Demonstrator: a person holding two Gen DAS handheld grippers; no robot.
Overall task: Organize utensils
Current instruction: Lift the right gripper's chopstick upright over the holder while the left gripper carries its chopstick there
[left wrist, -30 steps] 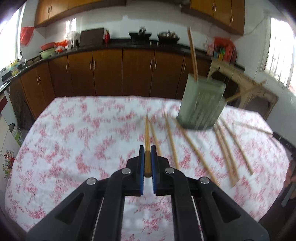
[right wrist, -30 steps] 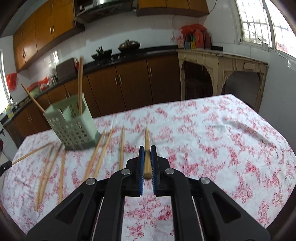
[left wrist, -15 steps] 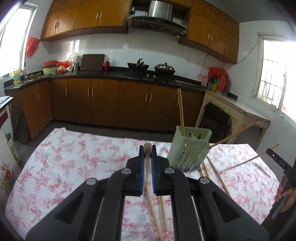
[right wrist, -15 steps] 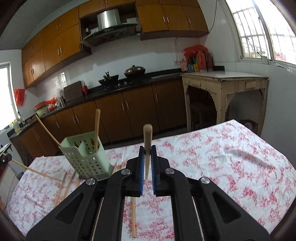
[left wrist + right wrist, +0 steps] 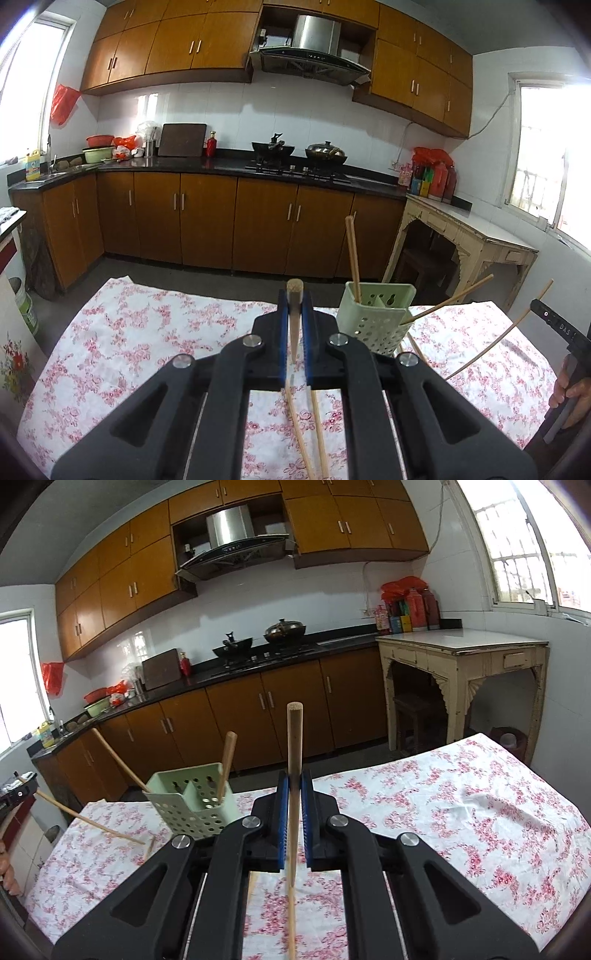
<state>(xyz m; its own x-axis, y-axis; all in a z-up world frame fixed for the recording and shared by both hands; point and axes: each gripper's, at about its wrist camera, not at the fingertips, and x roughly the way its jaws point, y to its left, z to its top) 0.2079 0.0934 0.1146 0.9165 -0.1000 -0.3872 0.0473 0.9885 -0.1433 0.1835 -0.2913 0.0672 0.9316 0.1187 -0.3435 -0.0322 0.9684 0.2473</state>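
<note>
My left gripper is shut on a wooden chopstick whose thick end pokes up between the blue pads. Its thin end hangs below toward the table. Just right of it stands the pale green perforated holder, with one chopstick upright inside and another leaning out to the right. My right gripper is shut on a second chopstick that stands up steeply above the pads. The same holder sits to its left. At the right edge of the left wrist view, the other gripper's chopstick slants upward.
The table wears a white cloth with red flowers. Loose chopsticks lie on it under my left gripper. Brown kitchen cabinets and a cream side table stand beyond. A hand shows at the right edge.
Both grippers have risen from the table, each lifting its chopstick off the cloth. The views tilted up from the tabletop to the kitchen wall, and the chopsticks now hang tilted in the jaws.
</note>
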